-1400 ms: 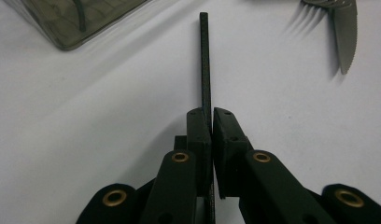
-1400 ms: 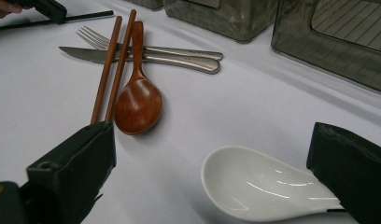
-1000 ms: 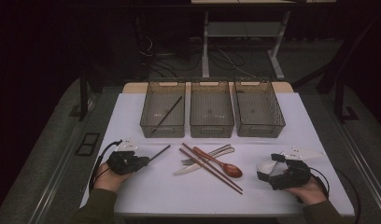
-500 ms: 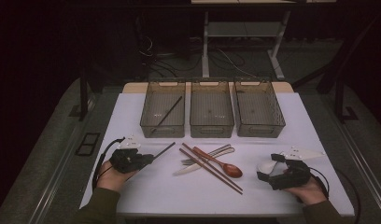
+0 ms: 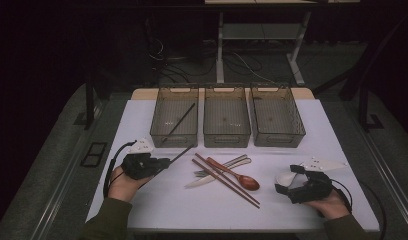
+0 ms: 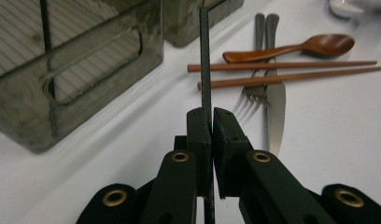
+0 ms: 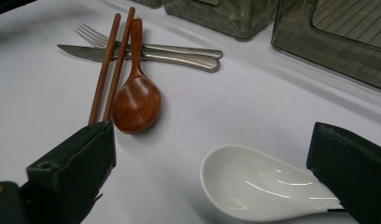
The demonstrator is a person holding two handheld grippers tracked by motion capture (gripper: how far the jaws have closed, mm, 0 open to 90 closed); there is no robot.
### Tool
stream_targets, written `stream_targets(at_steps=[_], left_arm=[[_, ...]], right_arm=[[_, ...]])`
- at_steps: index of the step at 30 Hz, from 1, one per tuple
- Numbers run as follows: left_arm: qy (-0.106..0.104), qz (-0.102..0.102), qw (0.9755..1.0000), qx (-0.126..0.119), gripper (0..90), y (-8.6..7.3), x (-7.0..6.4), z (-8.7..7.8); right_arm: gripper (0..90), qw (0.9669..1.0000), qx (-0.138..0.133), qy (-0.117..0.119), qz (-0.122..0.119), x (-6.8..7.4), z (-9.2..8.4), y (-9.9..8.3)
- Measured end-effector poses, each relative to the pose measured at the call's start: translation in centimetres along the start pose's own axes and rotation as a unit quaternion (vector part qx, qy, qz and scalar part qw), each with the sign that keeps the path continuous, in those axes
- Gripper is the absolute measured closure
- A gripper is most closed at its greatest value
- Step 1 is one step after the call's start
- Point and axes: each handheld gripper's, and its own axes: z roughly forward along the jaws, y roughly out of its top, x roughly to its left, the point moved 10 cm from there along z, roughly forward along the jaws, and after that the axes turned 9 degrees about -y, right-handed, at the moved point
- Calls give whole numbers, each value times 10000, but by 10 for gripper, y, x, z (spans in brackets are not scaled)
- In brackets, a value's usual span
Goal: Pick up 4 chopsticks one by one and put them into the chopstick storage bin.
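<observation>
My left gripper (image 5: 161, 161) (image 6: 212, 125) is shut on a thin black chopstick (image 5: 182, 152) (image 6: 205, 56). The stick juts past the jaws toward the front wall of the left tray (image 5: 174, 137) (image 6: 76, 93). A second black chopstick (image 5: 179, 120) lies inside that tray. At the right, my right gripper (image 5: 288, 180) (image 7: 212, 147) stands open low over the table. A white ceramic spoon (image 5: 284, 177) (image 7: 254, 186) lies between its jaws, its handle running under the right jaw.
Two more dark trays, middle (image 5: 227, 135) and right (image 5: 277, 135), stand beside the left one. In the table's centre lie two wooden chopsticks (image 5: 227, 179) (image 7: 109, 60), a wooden spoon (image 5: 244, 181) (image 7: 136, 102), a fork (image 5: 227, 165) (image 7: 179, 48) and a knife (image 5: 207, 178) (image 7: 86, 51).
My left gripper has risen a little and moved toward the left tray with the black chopstick in it. The right gripper has stayed in place.
</observation>
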Motion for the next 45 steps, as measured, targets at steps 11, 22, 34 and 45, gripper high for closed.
stream_targets(at_steps=[11, 22, 34, 45], left_arm=[[-12, 43, 9998, -170, 852, 25, 0, 6], [47, 86, 9992, -384, 852, 55, 5, 4], [107, 55, 9985, -526, 852, 85, 21, 4], [242, 80, 9980, -587, 852, 113, 41, 8]], right_arm=[[13, 10000, -2, -7, 9, 0, 0, 0], [13, 10000, 11, -19, 23, 0, 0, 0], [13, 10000, 12, -19, 22, 0, 1, -1], [13, 10000, 16, -27, 31, -1, 0, -1]])
